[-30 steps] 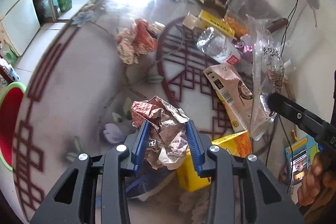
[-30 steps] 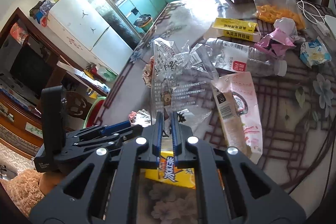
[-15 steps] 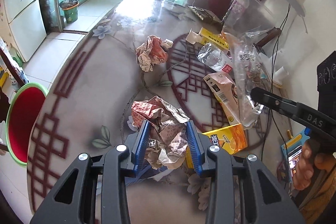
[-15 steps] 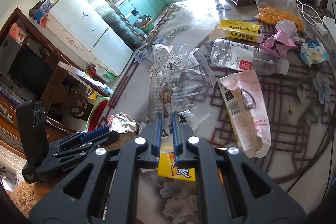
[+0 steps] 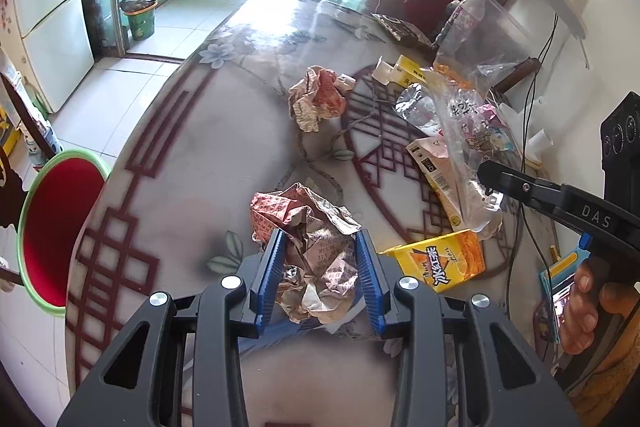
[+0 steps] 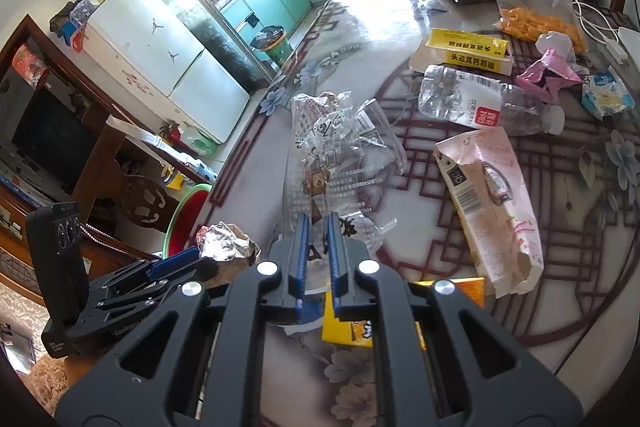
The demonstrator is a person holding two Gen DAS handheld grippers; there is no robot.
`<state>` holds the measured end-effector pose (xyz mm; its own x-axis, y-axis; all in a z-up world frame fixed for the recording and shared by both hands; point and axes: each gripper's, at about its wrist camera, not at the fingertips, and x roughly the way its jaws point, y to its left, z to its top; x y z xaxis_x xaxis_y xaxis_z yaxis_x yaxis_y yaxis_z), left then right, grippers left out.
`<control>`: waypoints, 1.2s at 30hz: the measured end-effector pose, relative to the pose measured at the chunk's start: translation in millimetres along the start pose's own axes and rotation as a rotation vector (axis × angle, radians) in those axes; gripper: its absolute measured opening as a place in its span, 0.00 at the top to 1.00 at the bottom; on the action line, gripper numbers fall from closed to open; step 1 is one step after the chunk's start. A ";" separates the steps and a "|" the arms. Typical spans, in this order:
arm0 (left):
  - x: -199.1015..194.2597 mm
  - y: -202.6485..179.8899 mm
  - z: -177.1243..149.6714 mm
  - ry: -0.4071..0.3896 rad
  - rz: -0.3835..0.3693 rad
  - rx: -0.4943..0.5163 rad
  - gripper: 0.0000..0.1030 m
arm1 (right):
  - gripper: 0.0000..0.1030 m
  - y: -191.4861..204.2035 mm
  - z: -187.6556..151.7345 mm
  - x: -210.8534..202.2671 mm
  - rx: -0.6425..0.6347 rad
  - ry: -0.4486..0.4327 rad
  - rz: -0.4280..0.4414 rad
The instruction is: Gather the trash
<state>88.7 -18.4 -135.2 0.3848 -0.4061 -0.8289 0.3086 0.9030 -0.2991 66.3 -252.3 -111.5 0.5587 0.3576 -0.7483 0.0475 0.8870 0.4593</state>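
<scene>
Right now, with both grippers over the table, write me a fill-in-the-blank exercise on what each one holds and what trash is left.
1. The left gripper has its fingers shut on a crumpled ____ wrapper.
2. The right gripper pinches a clear ____ bag.
3. The crushed bottle lies on the ____.
4. The basin beside the table is ____ inside.

Missing words: paper; plastic; table; red
</scene>
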 end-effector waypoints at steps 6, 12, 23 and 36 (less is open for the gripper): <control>-4.3 12.2 -0.6 -0.003 -0.016 0.001 0.67 | 0.89 11.8 -4.6 7.3 0.008 0.006 -0.019; -14.1 28.6 3.9 -0.023 -0.059 0.023 0.67 | 0.89 32.4 -7.2 5.0 0.010 -0.020 -0.058; -33.7 77.9 11.1 -0.004 -0.104 0.092 0.67 | 0.92 77.3 -21.3 15.5 0.051 -0.056 -0.106; -33.9 123.7 0.7 0.054 -0.136 0.108 0.66 | 0.31 102.0 -52.7 89.8 -0.067 0.159 -0.232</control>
<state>114.4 106.9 -143.9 0.2863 -0.5130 -0.8093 0.4478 0.8183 -0.3602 77.7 -114.3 -157.1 0.4024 0.1791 -0.8978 0.1013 0.9660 0.2381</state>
